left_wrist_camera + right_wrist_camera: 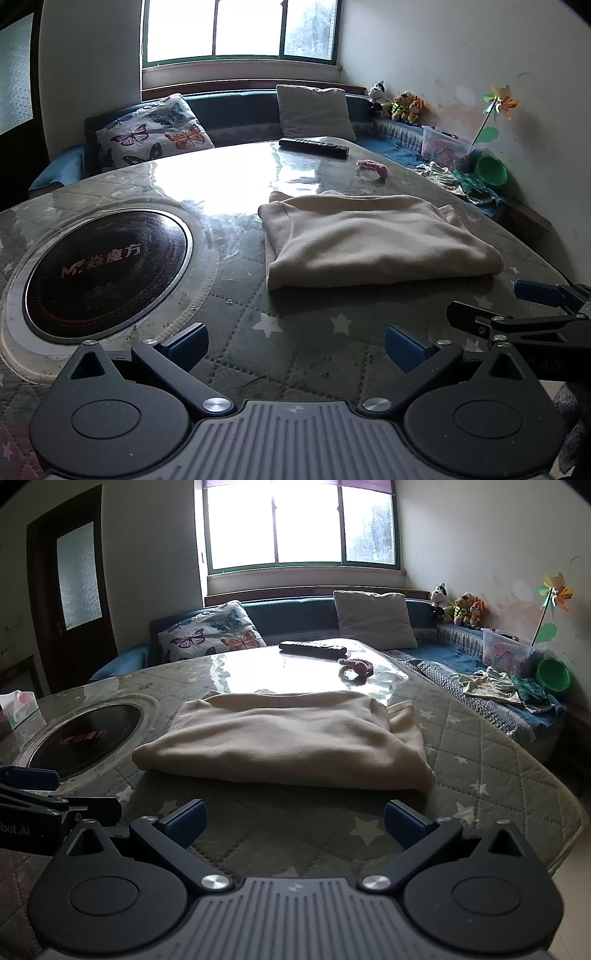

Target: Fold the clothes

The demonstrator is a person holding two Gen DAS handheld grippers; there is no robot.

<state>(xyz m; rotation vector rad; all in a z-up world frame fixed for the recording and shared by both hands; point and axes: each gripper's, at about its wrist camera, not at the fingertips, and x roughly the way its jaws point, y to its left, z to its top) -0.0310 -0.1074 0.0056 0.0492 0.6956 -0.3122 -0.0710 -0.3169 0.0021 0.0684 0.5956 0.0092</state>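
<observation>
Folded cream garment [284,734] lies flat on tabletop [480,760], long axis left-right; underside hidden. Left tool [295,345] and right tool [294,821]: fingers apart, empty

The cream garment [280,734] ahead of me is soft, matt fleece-like cloth. The surface [480,760] is quilted, star-printed fabric under a glossy clear film. My right claw [293,823] is matt black plastic with blue pads [400,821] and shiny metal rivets.
</observation>
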